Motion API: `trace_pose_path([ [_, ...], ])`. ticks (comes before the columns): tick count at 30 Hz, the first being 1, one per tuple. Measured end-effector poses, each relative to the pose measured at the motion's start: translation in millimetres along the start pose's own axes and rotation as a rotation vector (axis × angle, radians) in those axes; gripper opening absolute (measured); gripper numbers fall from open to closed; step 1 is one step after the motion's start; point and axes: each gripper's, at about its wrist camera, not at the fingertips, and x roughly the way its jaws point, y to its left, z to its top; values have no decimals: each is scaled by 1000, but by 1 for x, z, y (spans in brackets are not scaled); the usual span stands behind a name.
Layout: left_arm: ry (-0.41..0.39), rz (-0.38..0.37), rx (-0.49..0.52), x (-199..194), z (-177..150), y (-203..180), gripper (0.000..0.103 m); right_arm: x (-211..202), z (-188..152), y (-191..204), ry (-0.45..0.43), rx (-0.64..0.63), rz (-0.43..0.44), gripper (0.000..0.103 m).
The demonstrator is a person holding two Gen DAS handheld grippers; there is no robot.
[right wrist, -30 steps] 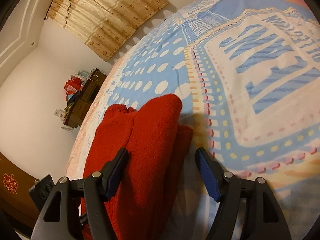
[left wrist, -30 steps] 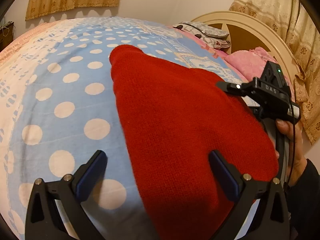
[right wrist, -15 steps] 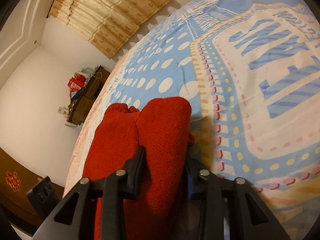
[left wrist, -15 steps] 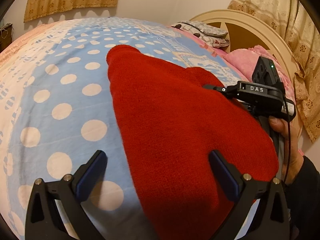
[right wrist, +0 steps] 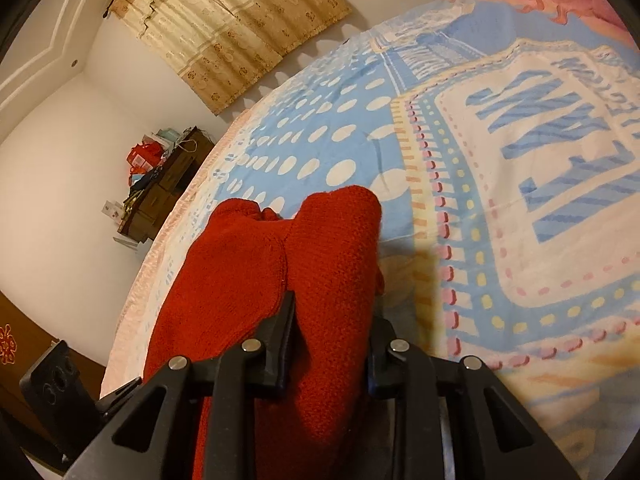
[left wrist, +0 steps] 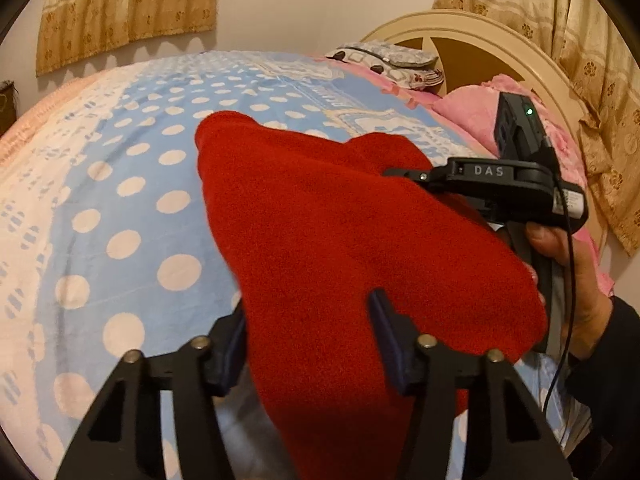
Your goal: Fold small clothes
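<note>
A red knit garment (left wrist: pixel 332 232) lies on the blue dotted bedspread (left wrist: pixel 132 184). My left gripper (left wrist: pixel 310 320) is shut on its near edge, the cloth bunched between the blue pads. My right gripper (right wrist: pixel 332 320) is shut on a folded sleeve part of the same red garment (right wrist: pixel 328 248). The right gripper's body also shows in the left wrist view (left wrist: pixel 492 184), at the garment's right side, held by a hand.
The cream headboard (left wrist: pixel 472 36), a pink blanket (left wrist: pixel 476 112) and a patterned pillow (left wrist: pixel 388 56) are at the bed's far right. A dark wooden dresser (right wrist: pixel 164 188) with clutter stands by the wall. Curtains (right wrist: pixel 232 28) hang behind.
Both grippers have closed on the red garment: the right one first, the left one in the last half second. The garment's near edge is bunched and slightly lifted.
</note>
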Motion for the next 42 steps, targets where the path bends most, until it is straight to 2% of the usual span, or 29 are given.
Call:
trace_pose_path([
  [10,50,58,34,-25,-4,-10,44,-30,-19,21,-49,6,30,26],
  [15,38,76,49,-42,-15,-16,42,-46,-31,41,-67,-7,55,26],
  [23,10,80,-10,-75,-36,-9,40,-55,-52,70,-67,-22,108,26],
  [29,-16,99,-69,-104,-53,2,40,-52,-66,99,-48,-46,152,26],
  [42,-54,207,-130,-151,-90,31,39,-18,-99,166,16,-85,256,26],
])
